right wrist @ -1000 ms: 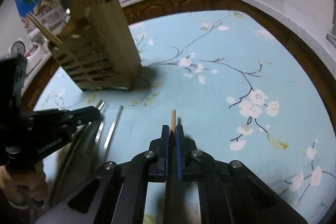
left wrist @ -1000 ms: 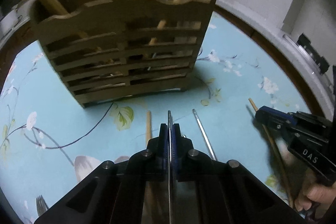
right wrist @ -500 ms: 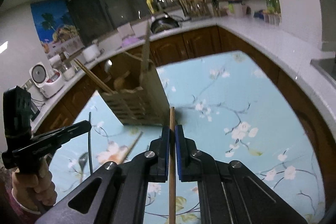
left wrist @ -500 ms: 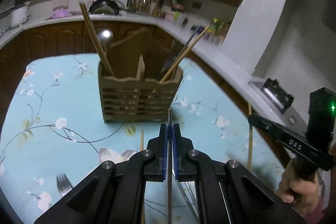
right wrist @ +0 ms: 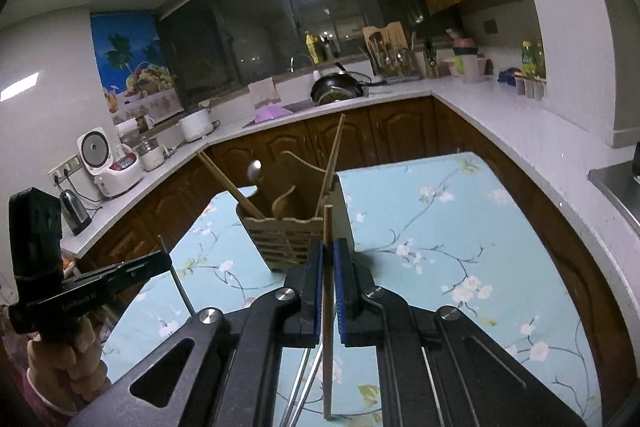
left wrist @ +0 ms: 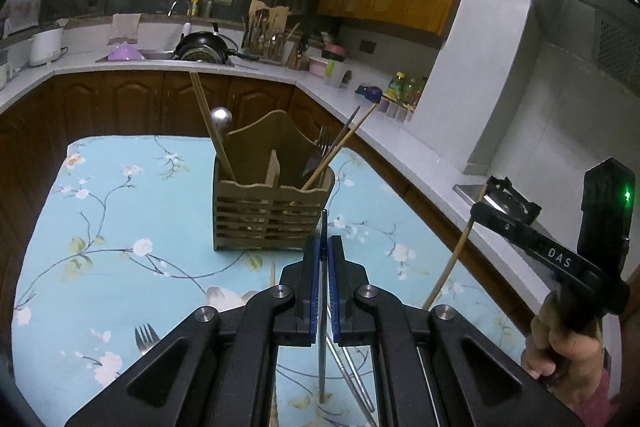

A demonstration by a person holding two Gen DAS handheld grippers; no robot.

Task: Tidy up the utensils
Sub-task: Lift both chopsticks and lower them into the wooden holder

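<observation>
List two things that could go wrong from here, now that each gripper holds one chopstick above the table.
1. The left gripper pinches a thin metal chopstick that hangs far below it; it may swivel or slip.
2. The wooden holder already has tilted chopsticks; the right gripper's wooden chopstick could knock them on entry.

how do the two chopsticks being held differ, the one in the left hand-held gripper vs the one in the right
The metal chopstick in the left hand-held gripper is thin and silver-grey; the wooden chopstick in the right hand-held gripper is thicker and light brown. In each gripper's own view, the wooden one's tip pokes further past the fingers than the metal one's. Both are pinched between shut blue pads, off the table, facing the wooden utensil holder.
</observation>
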